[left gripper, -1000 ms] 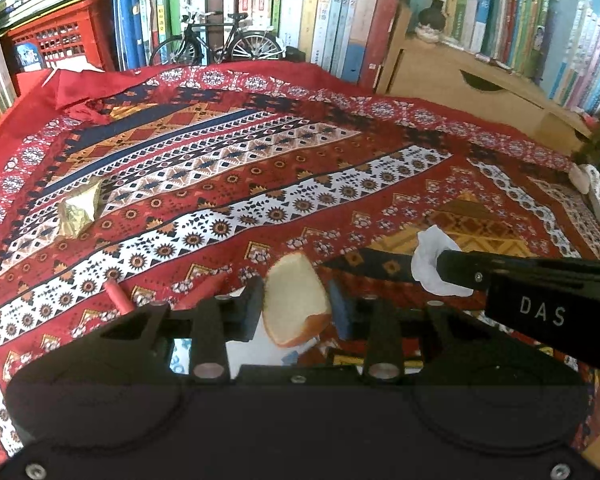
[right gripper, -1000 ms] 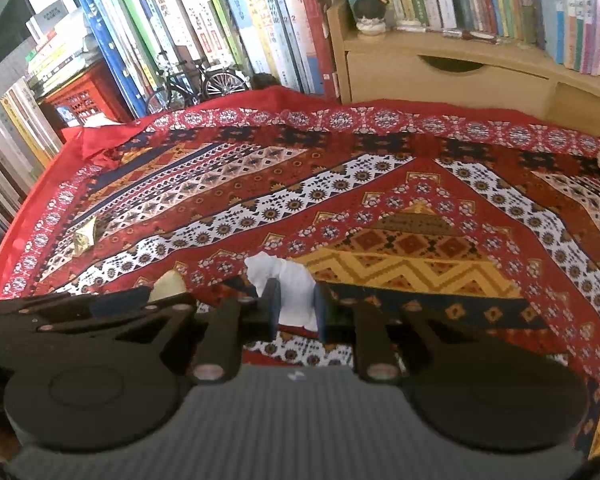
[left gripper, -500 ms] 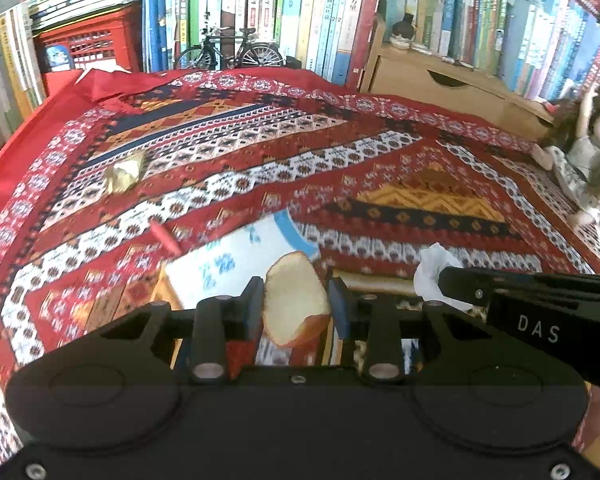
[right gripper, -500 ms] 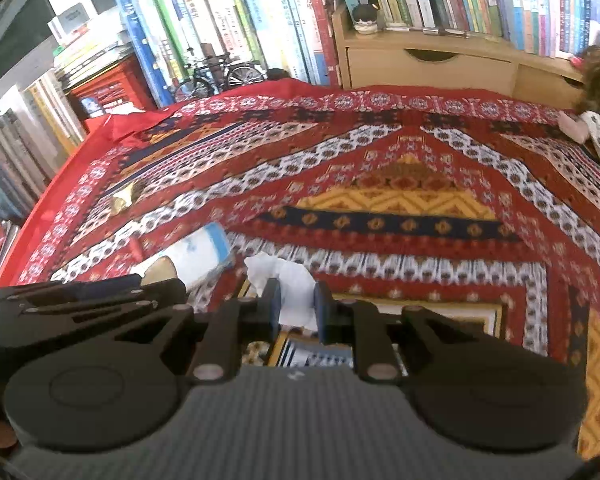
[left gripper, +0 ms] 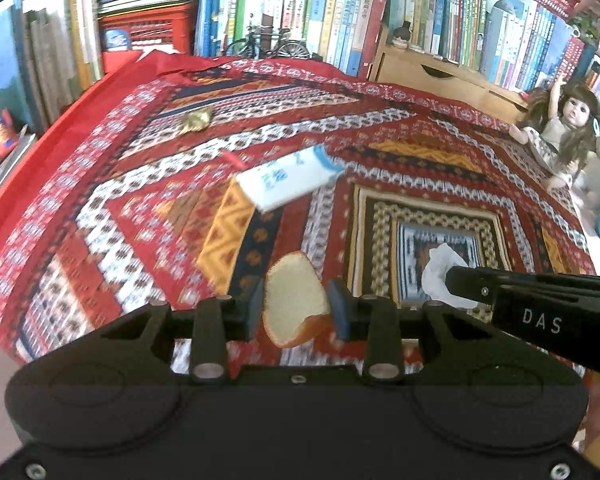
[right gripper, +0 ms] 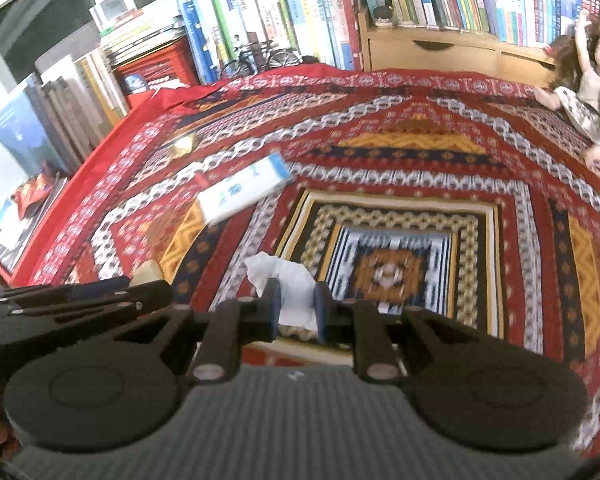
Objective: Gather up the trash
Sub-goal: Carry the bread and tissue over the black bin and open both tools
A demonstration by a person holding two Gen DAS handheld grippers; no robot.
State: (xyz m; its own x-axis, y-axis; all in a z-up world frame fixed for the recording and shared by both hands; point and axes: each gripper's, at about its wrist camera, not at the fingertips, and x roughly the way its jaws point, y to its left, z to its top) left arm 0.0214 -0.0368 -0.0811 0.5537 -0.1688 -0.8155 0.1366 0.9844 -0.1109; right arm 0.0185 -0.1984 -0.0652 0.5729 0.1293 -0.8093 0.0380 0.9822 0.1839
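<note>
We face a bench draped in a red patterned cloth (left gripper: pixel 380 120), with bookshelves (left gripper: pixel 340 12) behind. Our left gripper (left gripper: pixel 295 309) holds a piece of orange peel (left gripper: pixel 292 304) between its fingers; our right gripper (right gripper: pixel 296 307) pinches a crumpled white tissue (right gripper: pixel 288 280). On the cloth lie a white-and-blue packet (left gripper: pixel 288 178), a small red scrap (left gripper: pixel 233 159) and a gold wrapper (left gripper: pixel 196 120).

Center of the patterned cloth (left gripper: pixel 420 184) is open, plenty of room to pass. Obstacles on the left part: white-blue packet (left gripper: pixel 288 178), small red piece (left gripper: pixel 233 158) just beside it, gold wrapper (left gripper: pixel 196 120) farther back. Books (left gripper: pixel 300 4) and a toy bicycle (left gripper: pixel 268 42) wall the far edge; dolls (right gripper: pixel 580 80) block the right edge.
</note>
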